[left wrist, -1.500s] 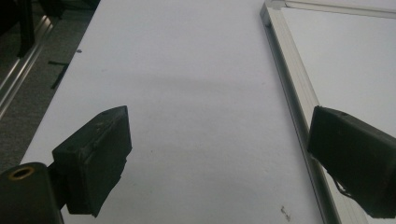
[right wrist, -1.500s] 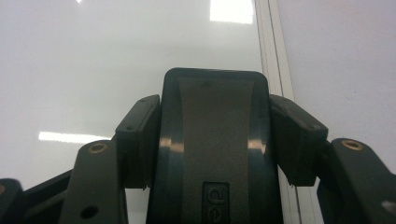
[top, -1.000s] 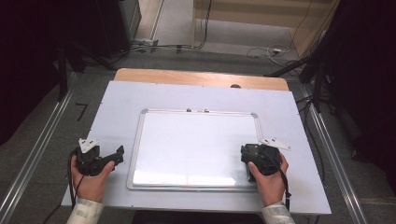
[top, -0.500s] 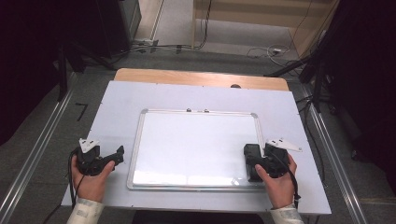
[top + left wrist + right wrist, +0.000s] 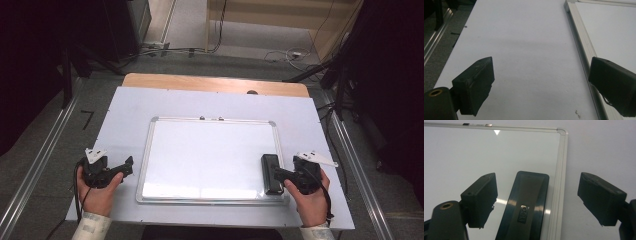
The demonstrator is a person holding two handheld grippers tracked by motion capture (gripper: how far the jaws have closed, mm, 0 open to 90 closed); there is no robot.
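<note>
A white-surfaced whiteboard [image 5: 210, 150] with a silver frame lies flat on the pale table. On its right part, next to the frame, lies a black eraser [image 5: 271, 172] [image 5: 526, 205]. My right gripper [image 5: 286, 176] [image 5: 537, 195] sits just right of the eraser, over the board's frame. Its jaws have just been opening and stand wide. The eraser lies between and ahead of them, touched by neither pad. My left gripper [image 5: 129, 167] [image 5: 544, 82] is open and empty, low over the table left of the board's left frame [image 5: 580, 42].
The pale table sheet [image 5: 125, 115] reaches past the board on all sides, with a wooden strip [image 5: 200, 82] at the far edge. Two small clips [image 5: 211, 118] sit on the board's top frame. Metal rails [image 5: 42, 160] and cables run along the floor beside the table.
My right gripper has drawn back to the right off the eraser with its jaws spreading. The eraser now lies uncovered on the board. The left gripper has kept still.
</note>
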